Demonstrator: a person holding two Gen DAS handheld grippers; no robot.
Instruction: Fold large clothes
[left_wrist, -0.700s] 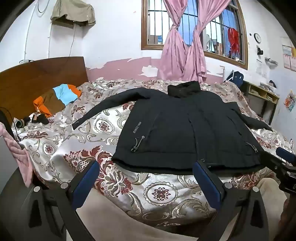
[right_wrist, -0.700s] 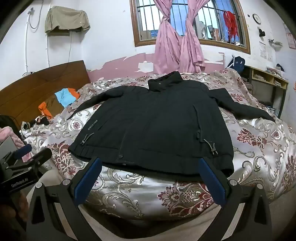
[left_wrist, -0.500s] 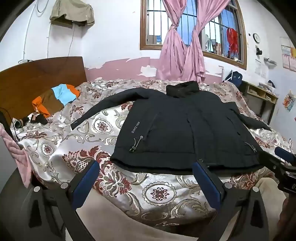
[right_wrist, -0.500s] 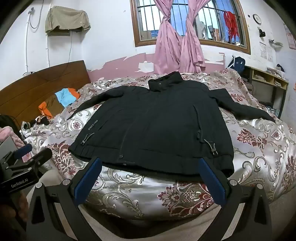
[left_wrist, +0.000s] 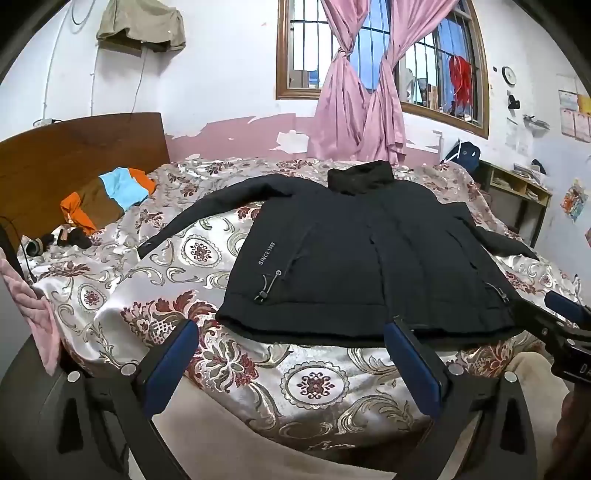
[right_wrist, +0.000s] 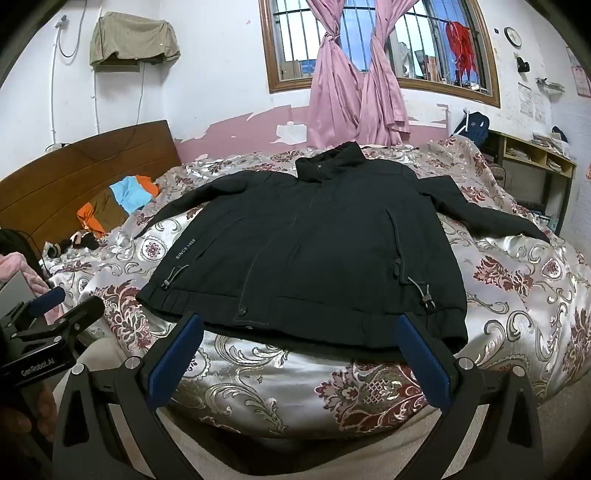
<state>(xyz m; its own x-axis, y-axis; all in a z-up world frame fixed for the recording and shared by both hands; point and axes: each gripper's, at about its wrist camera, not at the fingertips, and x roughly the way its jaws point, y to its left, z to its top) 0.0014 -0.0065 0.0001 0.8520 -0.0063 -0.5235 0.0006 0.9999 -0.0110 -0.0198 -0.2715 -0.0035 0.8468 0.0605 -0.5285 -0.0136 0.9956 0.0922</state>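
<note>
- Left wrist view: one black padded jacket (left_wrist: 369, 258) lies flat on one floral satin bed (left_wrist: 147, 288).
- Two tongs, left tongs (left_wrist: 291, 354) and right tongs (right_wrist: 299, 350), both spread wide apart, empty.

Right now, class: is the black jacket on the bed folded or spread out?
Spread out. The black jacket lies flat, front up, on the bed, both sleeves stretched sideways, collar toward the window; no part is folded over.

A lived-in home bedroom. A bed (right_wrist: 517, 280) with a shiny floral quilt fills the room, backed by a dark wooden headboard (right_wrist: 85, 173). Pink curtains (right_wrist: 354, 81) are knotted at a barred window (right_wrist: 295, 40). The pink wall paint (left_wrist: 236, 140) is peeling. A shelf (right_wrist: 535, 158) with papers and a small wall clock (right_wrist: 512, 35) sit at the right.
</note>
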